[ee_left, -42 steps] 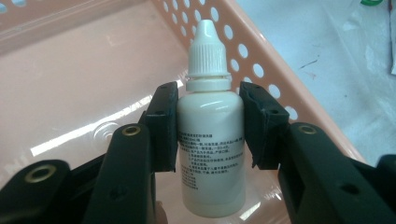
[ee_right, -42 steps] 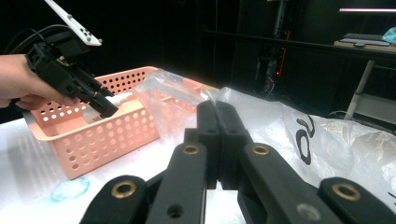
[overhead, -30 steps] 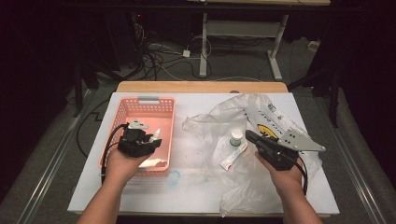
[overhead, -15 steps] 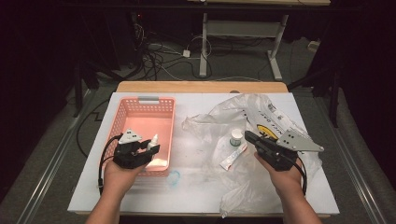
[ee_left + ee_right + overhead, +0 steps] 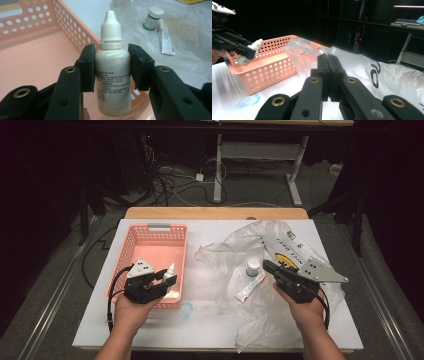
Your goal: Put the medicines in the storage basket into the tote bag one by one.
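A white dropper bottle (image 5: 113, 75) with a pointed cap stands upright between the pads of my left gripper (image 5: 112, 65), which is shut on it. In the high view the left gripper (image 5: 167, 280) holds the bottle (image 5: 170, 271) over the near right corner of the pink basket (image 5: 150, 240). My right gripper (image 5: 267, 266) is shut with nothing in it, resting over the crumpled clear plastic bag (image 5: 280, 240). Its own view shows the jaws pressed together at the right gripper (image 5: 328, 75), with the basket (image 5: 269, 67) and the bottle (image 5: 252, 48) farther off at the left.
A small white jar with a green band (image 5: 253, 266) and a white tube (image 5: 250, 287) lie on the bag just left of the right gripper. A faint blue ring (image 5: 186, 310) marks the white table in front of the basket. Cables and desk legs are beyond the far edge.
My left gripper has drawn back a little toward the basket's near wall, still holding the bottle. The right gripper has not moved.
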Demonstrator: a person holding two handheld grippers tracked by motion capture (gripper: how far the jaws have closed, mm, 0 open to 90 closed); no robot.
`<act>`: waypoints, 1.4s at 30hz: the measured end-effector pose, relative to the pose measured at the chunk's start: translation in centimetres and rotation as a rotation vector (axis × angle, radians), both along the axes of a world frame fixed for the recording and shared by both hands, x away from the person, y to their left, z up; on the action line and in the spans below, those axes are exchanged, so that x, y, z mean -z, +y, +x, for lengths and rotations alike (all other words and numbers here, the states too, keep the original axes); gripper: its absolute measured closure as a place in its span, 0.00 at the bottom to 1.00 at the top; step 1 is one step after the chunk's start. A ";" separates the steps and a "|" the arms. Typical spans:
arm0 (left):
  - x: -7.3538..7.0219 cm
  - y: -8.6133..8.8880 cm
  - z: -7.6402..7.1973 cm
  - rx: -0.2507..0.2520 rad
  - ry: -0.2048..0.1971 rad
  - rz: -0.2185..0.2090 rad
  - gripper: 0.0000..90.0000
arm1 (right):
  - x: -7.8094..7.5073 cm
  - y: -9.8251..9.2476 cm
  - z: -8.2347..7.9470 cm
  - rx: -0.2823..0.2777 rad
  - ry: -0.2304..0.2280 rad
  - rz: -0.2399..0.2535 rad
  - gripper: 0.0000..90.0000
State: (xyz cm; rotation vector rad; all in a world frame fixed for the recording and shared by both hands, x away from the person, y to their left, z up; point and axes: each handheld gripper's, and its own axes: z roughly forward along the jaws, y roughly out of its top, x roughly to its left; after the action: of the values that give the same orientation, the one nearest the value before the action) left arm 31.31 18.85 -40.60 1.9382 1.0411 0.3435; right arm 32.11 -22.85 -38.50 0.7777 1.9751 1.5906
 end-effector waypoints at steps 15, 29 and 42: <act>-1.1 -3.5 -1.2 0.097 -0.041 -0.015 0.65 | -0.2 0.0 -0.1 -0.003 -0.006 0.002 1.00; 0.0 -8.3 -0.8 0.187 -0.020 0.006 0.65 | -0.3 0.0 -0.1 -0.003 -0.007 0.008 1.00; 1.9 -13.3 1.1 0.248 0.005 0.034 0.65 | -0.3 0.0 -0.1 -0.004 -0.007 0.010 1.00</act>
State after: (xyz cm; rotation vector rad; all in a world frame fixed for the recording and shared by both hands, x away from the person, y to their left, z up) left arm 32.41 5.55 -42.54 2.0722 0.7904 0.2181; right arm 32.04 -22.87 -38.23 0.7717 1.9659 1.6046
